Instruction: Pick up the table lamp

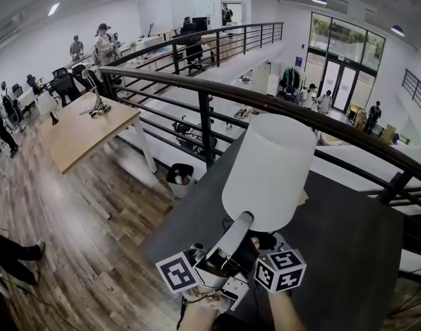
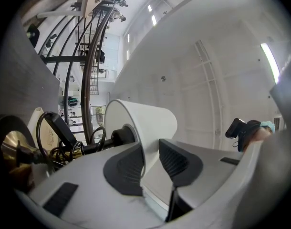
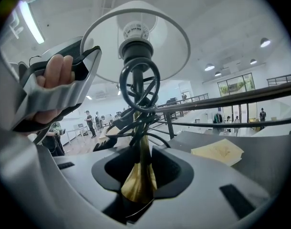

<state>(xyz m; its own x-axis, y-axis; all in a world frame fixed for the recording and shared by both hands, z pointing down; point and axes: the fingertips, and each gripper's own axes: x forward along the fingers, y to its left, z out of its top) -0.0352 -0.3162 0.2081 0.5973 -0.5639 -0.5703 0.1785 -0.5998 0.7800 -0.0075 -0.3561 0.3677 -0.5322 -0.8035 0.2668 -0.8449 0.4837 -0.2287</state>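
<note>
The table lamp has a white shade (image 1: 269,171), a black socket and a brass stem (image 3: 140,173), with its black cord (image 3: 138,87) coiled round the stem. It hangs above the dark table (image 1: 348,254). My left gripper (image 2: 150,163) points upward and its pads clamp the shade's lower rim (image 2: 145,123); in the head view its white jaw reaches the shade (image 1: 241,221). My right gripper (image 3: 138,180) is shut on the flared brass stem just below the cord. In the head view only its marker cube (image 1: 279,269) shows clearly, its jaws hidden under the shade.
A dark railing (image 1: 210,92) runs just behind the table, with a drop to a lower wooden floor beyond. A yellowish paper (image 3: 217,151) lies on the table to the right. Below are a wooden table (image 1: 86,126), a bin (image 1: 181,174) and several people.
</note>
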